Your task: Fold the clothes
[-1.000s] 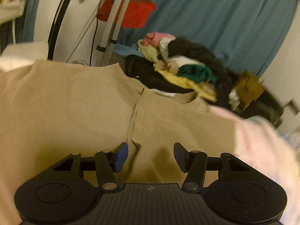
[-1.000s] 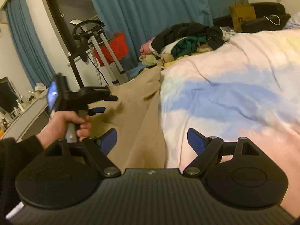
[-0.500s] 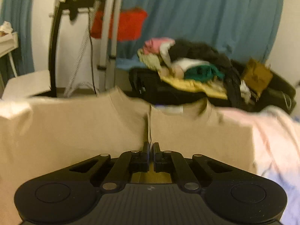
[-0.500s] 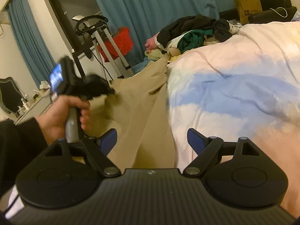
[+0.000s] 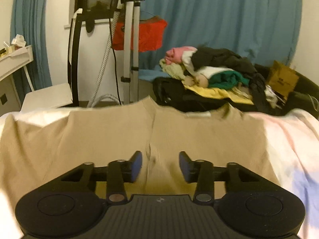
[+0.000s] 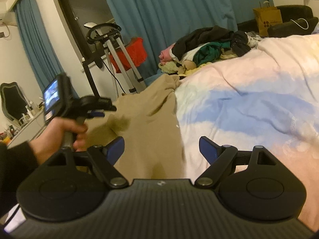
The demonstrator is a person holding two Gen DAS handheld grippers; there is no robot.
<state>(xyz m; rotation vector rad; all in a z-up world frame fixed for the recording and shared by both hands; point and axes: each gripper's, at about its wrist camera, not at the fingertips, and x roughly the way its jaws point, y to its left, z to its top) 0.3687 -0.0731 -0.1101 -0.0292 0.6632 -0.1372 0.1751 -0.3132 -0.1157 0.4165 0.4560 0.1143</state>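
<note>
A tan T-shirt lies spread on the bed, folded along a centre crease, its collar at the far edge. My left gripper is open just above the shirt's crease, holding nothing. In the right wrist view the same shirt runs along the bed's left side. My right gripper is open and empty over the shirt's right edge. The left gripper shows there too, held in a hand above the shirt.
The bed has a pink and blue duvet. A pile of mixed clothes lies beyond the bed's far edge. An exercise bike with a red cloth stands by the blue curtain. A brown paper bag is far right.
My left gripper was open a second ago, shut on the shirt's crease half a second ago, and is open again now. The shirt lies flatter. The right gripper stayed open.
</note>
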